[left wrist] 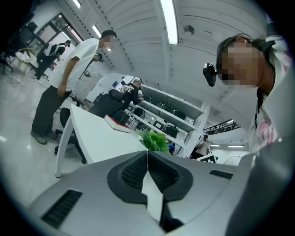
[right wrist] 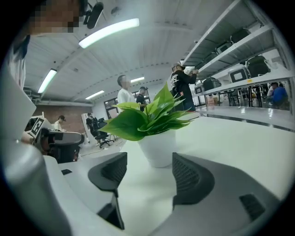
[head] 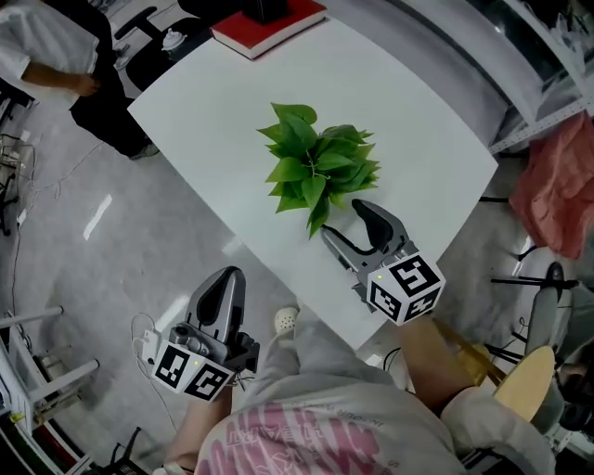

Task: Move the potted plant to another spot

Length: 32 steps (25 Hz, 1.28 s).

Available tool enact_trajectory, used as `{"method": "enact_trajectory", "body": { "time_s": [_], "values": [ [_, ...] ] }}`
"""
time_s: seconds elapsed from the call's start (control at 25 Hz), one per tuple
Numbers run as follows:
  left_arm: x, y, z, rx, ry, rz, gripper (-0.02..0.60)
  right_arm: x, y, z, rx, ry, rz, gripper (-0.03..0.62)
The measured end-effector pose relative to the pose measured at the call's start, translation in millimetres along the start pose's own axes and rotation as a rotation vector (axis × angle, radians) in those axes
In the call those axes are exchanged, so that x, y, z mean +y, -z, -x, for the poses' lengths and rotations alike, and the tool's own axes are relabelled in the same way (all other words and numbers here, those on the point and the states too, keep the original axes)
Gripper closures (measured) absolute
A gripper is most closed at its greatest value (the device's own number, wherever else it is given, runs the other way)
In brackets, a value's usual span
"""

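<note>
The potted plant (head: pixel 316 167) stands near the middle of the white desk (head: pixel 204 121), a little toward the edge closest to the person. From above, its green leaves hide the pot. In the right gripper view the small white pot (right wrist: pixel 159 148) stands upright on the desk, with the leaves spreading over it.

The right gripper (head: pixel 342 221) is over the desk, just beside the plant, and it points at the plant. Its jaws are apart. The pot is in line with the gap but just ahead of the jaw tips, and the pads (right wrist: pixel 186 175) do not touch it. One low leaf reaches close to the jaws in the head view.

The left gripper (head: pixel 225 286) is off the desk, over the grey floor (head: pixel 111 232) on the person's left side, well apart from the plant. Its jaws are closed together and nothing is between them.

A red book (head: pixel 269 28) lies at the far end of the desk, with a dark thing on top of it. Another person (head: pixel 56 56) in a white shirt stands beside the far left corner. Shelves (right wrist: pixel 244 50) with equipment run along the wall beyond the desk.
</note>
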<state>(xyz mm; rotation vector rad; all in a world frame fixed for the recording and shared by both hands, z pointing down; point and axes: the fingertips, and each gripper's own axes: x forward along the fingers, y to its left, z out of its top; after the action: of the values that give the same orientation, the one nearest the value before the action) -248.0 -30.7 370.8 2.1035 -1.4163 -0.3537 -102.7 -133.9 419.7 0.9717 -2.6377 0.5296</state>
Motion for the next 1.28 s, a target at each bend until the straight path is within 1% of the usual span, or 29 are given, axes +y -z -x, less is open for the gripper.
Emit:
{"method": "enact_trajectory", "body": {
  "time_s": [0.04,0.08,0.12,0.2,0.24,0.44,0.56,0.68,0.88,1.08,1.28],
  "values": [
    [0.6,2.7,-2.0,0.002,-0.008,0.003,0.557,-2.0,-0.8,-2.5,-0.003,-0.007,0.014,0.251],
    [1.3,5.8,-4.2,0.006,-0.015,0.009,0.557,-3.7,-2.4,-5.0,-0.01,-0.013,0.026,0.222],
    [1.8,9.2,-6.5,0.011,-0.021,0.015,0.557,-4.8,-4.7,-7.6,-0.02,-0.02,0.036,0.216],
    [1.7,14.8,-11.4,0.027,-0.029,0.021,0.557,-5.1,-9.8,-13.3,-0.036,-0.032,0.056,0.18],
    [1.5,16.4,-13.7,0.034,-0.034,0.02,0.557,-4.6,-11.7,-16.6,-0.04,-0.037,0.07,0.178],
    [2.7,18.8,-16.4,0.045,-0.061,0.014,0.557,-1.4,-15.6,-35.5,-0.035,-0.047,0.144,0.127],
    [7.9,17.4,-12.4,0.046,-0.086,0.007,0.557,-2.3,-18.3,-46.1,-0.044,-0.045,0.163,0.126],
    [15.0,17.2,-6.1,0.042,-0.114,0.006,0.557,-6.4,-21.0,-55.1,-0.063,-0.025,0.17,0.126],
    [23.6,18.8,2.7,0.045,-0.148,0.005,0.557,-12.7,-24.4,-65.2,-0.093,-0.001,0.13,0.117],
    [29.3,15.9,6.1,0.046,-0.158,0.001,0.557,-16.5,-28.7,-76.1,-0.123,0.026,0.077,0.094],
    [31.9,14.3,10.4,0.045,-0.166,-0.005,0.557,-13.9,-31.8,-79.7,-0.146,0.032,0.073,0.088]
  ]
}}
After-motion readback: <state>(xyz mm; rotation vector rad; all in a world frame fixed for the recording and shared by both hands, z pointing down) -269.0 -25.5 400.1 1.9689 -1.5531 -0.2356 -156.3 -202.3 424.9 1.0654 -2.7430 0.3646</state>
